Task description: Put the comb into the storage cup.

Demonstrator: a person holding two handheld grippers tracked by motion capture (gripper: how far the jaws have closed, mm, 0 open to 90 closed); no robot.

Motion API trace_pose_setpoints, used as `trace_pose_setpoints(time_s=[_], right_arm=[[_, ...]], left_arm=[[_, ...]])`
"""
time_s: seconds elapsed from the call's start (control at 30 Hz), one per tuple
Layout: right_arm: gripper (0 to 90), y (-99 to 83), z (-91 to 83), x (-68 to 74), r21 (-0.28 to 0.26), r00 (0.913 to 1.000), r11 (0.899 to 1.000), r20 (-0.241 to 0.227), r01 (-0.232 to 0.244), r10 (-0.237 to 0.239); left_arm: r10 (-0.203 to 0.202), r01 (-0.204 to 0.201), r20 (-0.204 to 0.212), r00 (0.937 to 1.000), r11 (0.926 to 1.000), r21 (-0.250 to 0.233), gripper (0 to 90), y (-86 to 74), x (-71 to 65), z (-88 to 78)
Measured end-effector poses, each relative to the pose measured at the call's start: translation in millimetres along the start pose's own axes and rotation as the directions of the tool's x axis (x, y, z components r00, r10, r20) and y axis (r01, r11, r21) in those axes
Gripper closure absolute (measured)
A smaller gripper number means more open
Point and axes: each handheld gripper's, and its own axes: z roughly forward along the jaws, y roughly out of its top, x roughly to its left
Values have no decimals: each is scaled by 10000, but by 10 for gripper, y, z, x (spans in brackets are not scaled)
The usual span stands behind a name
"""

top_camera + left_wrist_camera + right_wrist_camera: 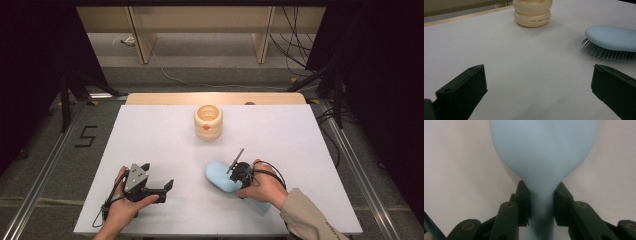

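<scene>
Right gripper (541, 205) is clamped on the hairbrush (544, 152) at the neck, where the handle narrows below the head; both black pads press flat vs. the sides of the handle. In the high view the right gripper (239, 172) sits on the brush's near end, w/ the person's right hand (262, 187) wrapped round it and a beige sleeve (307, 217) behind.

Hairbrush (222, 176): pale blue, smooth rounded oval back, matte plastic, tapering into a slim handle of the same colour. It lies on the white tabletop (165, 145) w/ back up and bristles down; from the left gripper view the hairbrush (611, 38) shows a row of thin grey-blue pins under its edge, touching the surface.

Rel. to the brush: a cream ribbed jar (208, 122), open-topped w/ a small orange mark on its front, stands well apart toward the far edge. Left gripper (167, 187) rests well apart on the brush's left side, held in the left hand (122, 207), jaws spread wide w/ nothing between them. Small print runs round the jar (532, 15) base, too small to read fully.
</scene>
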Motion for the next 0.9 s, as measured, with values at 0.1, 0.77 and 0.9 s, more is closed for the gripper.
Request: trace_pose_setpoints(time_s=[0.1,0.77,0.9], right_arm=[[703,-11,-6,-10,-42,9996,9997,-141,-226,226],[704,-45,-13,-41,-453,9983,9980,-406,-439,421],[705,-48,-12,-47,-570,9986,9977,-399,-378,355]], left_arm=[[-3,3,11,10000,10000,-6,0,-2,2,-1],[-6,6,-9,10000,10000,-16,0,-3,2,-1],[-13,13,-6,10000,10000,-9,0,-4,4,0]])
